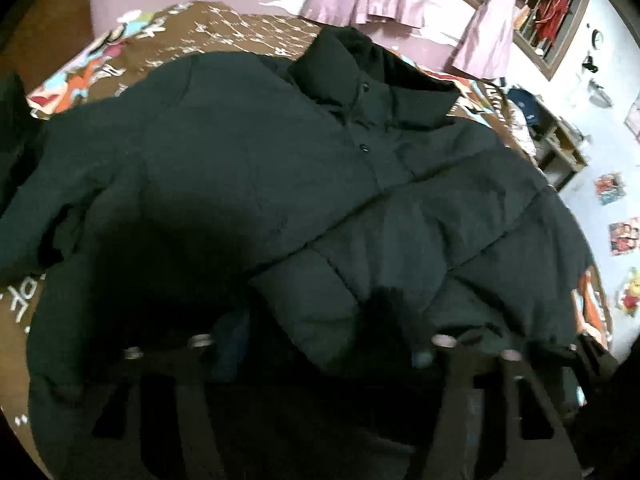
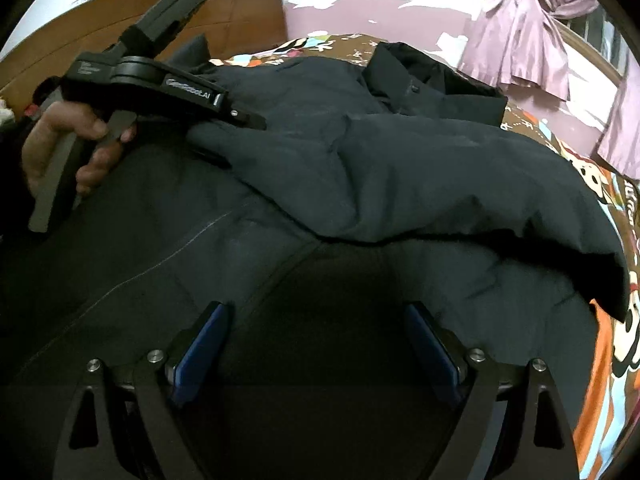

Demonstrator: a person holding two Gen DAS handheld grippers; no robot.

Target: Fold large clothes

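My right fingers stand wide and empty over the black jacket spread on the bed; the left gripper pinches its folded-over sleeve. I judge the sleeve fold underway; next, I lay it flat across the jacket's front.

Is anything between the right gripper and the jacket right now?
Nothing visible. The right gripper hangs open directly over the dark jacket, with only jacket fabric between its fingers. The left gripper sits off to the side, at a sleeve fold.
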